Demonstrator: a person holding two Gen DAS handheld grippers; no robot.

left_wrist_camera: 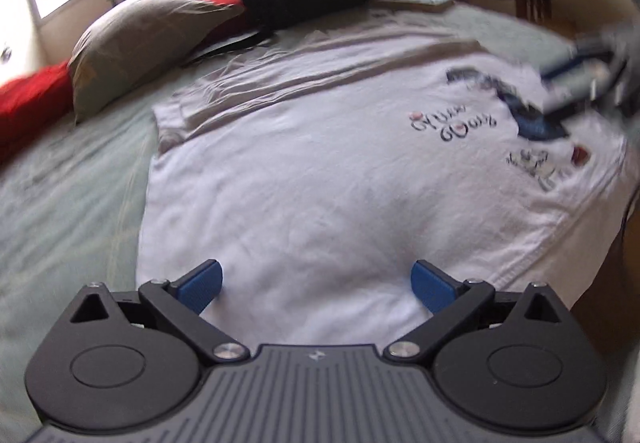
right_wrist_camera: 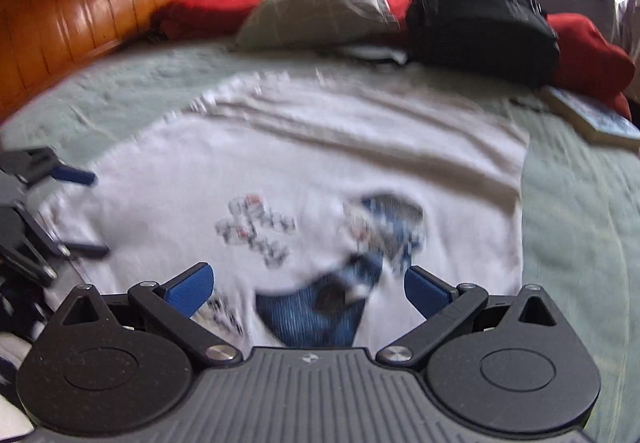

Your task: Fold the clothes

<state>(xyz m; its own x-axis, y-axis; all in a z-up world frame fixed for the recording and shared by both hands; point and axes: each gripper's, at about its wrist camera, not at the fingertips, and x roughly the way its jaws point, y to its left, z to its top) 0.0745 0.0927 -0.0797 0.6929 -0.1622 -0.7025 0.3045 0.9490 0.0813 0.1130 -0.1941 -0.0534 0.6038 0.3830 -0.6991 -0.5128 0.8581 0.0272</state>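
Pale green bedsheet (left_wrist_camera: 72, 195) carries the white printed T-shirt (left_wrist_camera: 304, 179), spread flat mid-bed. Grey pillow (right_wrist_camera: 320, 7), red cushions, black backpack (right_wrist_camera: 480, 11) by the window. Left claw (left_wrist_camera: 316, 287) and right claw (right_wrist_camera: 306, 289) both released, over shirt's near edge.

We see a bed (left_wrist_camera: 72, 195) covered by a pale green sheet, and a white T-shirt (left_wrist_camera: 320, 203) with a printed front lies spread flat on it, its far side folded in a long band. At the far edge of the bed we find a grey pillow (left_wrist_camera: 136, 39), red cushions (right_wrist_camera: 212, 9), and a black backpack (right_wrist_camera: 480, 15) resting against them. A book (right_wrist_camera: 596, 119) lies flat on the sheet, apart from the shirt and close to the backpack.
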